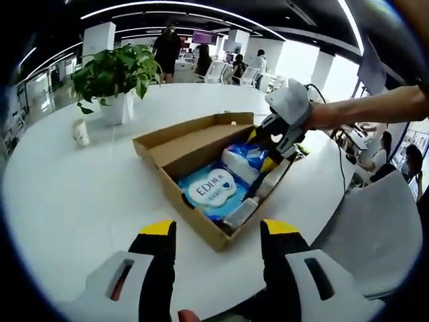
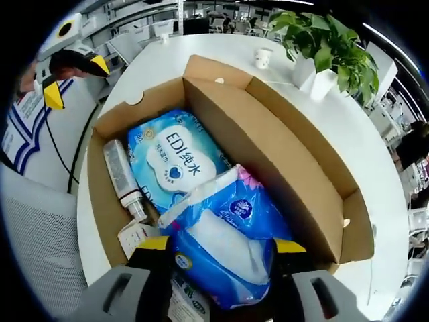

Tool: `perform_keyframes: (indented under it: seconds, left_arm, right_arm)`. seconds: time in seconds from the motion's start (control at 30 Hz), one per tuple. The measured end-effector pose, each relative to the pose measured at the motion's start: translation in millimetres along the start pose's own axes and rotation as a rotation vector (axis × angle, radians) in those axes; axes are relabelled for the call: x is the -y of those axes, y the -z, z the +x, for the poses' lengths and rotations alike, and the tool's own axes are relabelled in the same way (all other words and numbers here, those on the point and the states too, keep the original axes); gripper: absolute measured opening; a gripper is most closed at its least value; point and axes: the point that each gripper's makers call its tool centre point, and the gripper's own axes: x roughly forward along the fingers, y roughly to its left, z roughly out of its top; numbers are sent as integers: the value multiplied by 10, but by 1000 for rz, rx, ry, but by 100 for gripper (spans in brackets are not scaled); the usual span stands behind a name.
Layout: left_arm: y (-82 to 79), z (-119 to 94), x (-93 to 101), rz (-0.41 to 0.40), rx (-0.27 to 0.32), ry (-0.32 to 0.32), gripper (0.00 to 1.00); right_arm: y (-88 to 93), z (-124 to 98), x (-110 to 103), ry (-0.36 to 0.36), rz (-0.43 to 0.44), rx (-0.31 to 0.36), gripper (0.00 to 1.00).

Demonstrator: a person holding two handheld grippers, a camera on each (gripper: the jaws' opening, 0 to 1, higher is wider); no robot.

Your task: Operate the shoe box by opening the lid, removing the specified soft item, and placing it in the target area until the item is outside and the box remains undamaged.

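Right gripper view: the right tongs (image 2: 218,251) reach down into the open cardboard box (image 2: 281,154), jaws spread wide on either side of the blue tissue pack (image 2: 228,235), which lies beside a wet-wipes pack (image 2: 175,161) and a slim tube (image 2: 123,178). In the left gripper view the left tongs (image 1: 218,231) gape wide over the white tabletop (image 1: 80,194), holding nothing, just short of the box's near corner.
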Motion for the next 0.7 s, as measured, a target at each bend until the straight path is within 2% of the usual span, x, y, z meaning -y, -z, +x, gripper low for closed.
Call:
perform_keyframes:
  seconds: [0.3, 0.5, 0.53, 0.7]
  left_arm:
    - [45, -61, -16, -33, 20, -21, 51]
    - [116, -34, 11, -50, 17, -22, 51]
    - [122, -30, 20, -52, 17, -21, 50]
    - [138, -15, 66, -64, 19, -17, 50]
  right_arm:
    - [26, 161, -43, -31, 16, -24, 45]
    - [33, 130, -83, -27, 25, -12, 40]
    - [38, 121, -92, -28, 34, -8, 37]
    - [44, 24, -63, -4, 92, 31, 10]
